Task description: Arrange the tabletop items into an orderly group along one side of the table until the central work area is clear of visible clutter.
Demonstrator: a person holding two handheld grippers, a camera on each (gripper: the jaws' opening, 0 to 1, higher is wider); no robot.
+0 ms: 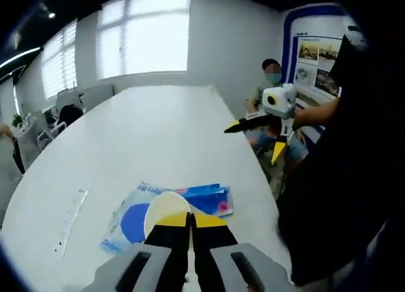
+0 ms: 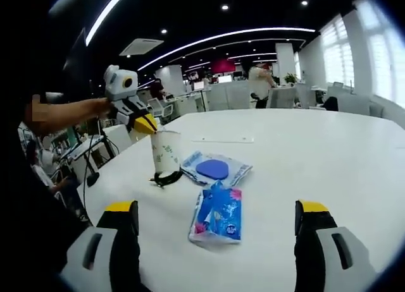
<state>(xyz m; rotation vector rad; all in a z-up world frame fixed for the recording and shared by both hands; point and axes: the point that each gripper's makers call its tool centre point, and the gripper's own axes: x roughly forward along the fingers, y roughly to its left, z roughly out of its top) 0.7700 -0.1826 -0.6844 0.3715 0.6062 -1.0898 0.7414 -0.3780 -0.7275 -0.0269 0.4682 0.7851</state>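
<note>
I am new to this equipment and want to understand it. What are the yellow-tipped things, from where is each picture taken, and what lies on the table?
A person holds one grasping tool in each hand, and each tool carries a camera that looks along its own two jaws. In the left gripper view, the left tool is shut on the rim of a paper cup. In the right gripper view, the right tool is open and holds nothing. On the white table lie a blue tissue pack, a flat packet with a blue circle, a small black loop beside the cup, and a clear ruler.
</note>
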